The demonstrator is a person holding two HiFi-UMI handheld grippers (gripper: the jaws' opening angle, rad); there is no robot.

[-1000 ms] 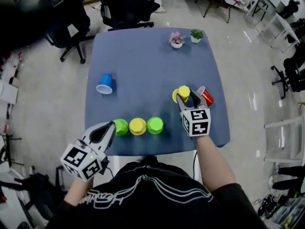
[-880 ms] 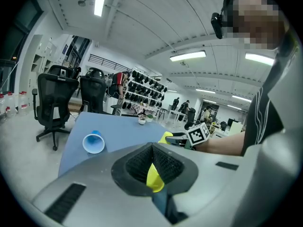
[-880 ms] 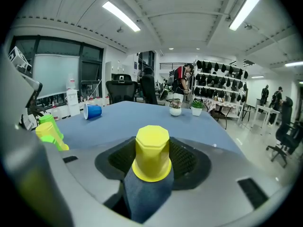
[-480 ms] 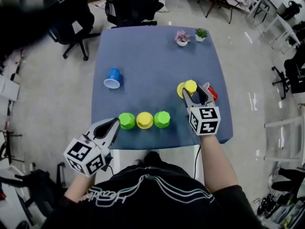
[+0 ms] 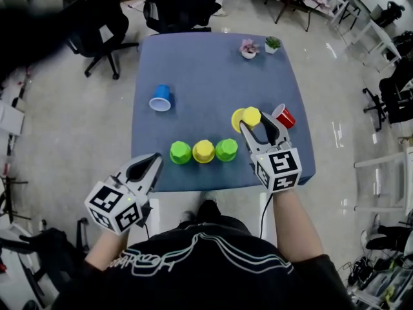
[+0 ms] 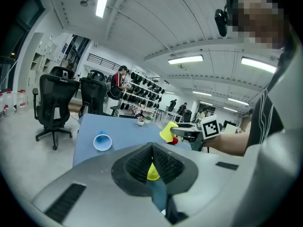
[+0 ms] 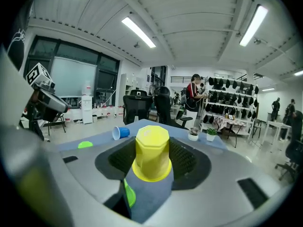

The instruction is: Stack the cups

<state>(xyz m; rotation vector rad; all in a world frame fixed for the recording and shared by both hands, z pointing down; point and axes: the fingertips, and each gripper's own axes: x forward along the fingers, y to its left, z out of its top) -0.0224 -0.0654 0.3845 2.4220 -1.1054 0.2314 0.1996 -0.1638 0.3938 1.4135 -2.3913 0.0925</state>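
My right gripper [image 5: 257, 123] is shut on a yellow cup [image 5: 247, 117], held bottom-up above the right side of the blue table [image 5: 206, 70]; the right gripper view shows that yellow cup [image 7: 152, 152] between the pads. A red cup [image 5: 284, 116] lies on its side just right of it. A green cup [image 5: 180, 152], a yellow cup [image 5: 203, 151] and another green cup [image 5: 226, 150] stand upside down in a row near the front edge. A blue cup [image 5: 161, 98] lies on its side at the left. My left gripper [image 5: 150, 166] is shut and empty at the front-left corner.
Two small potted plants [image 5: 249, 48] [image 5: 271, 44] stand at the table's far right. Black office chairs [image 5: 174, 5] stand beyond the far edge and to the left. In the left gripper view the blue cup [image 6: 102, 141] lies ahead on the table.
My right gripper has risen with the yellow cup and come slightly toward the row of three cups. The left gripper has shifted a little along the front edge, still shut.
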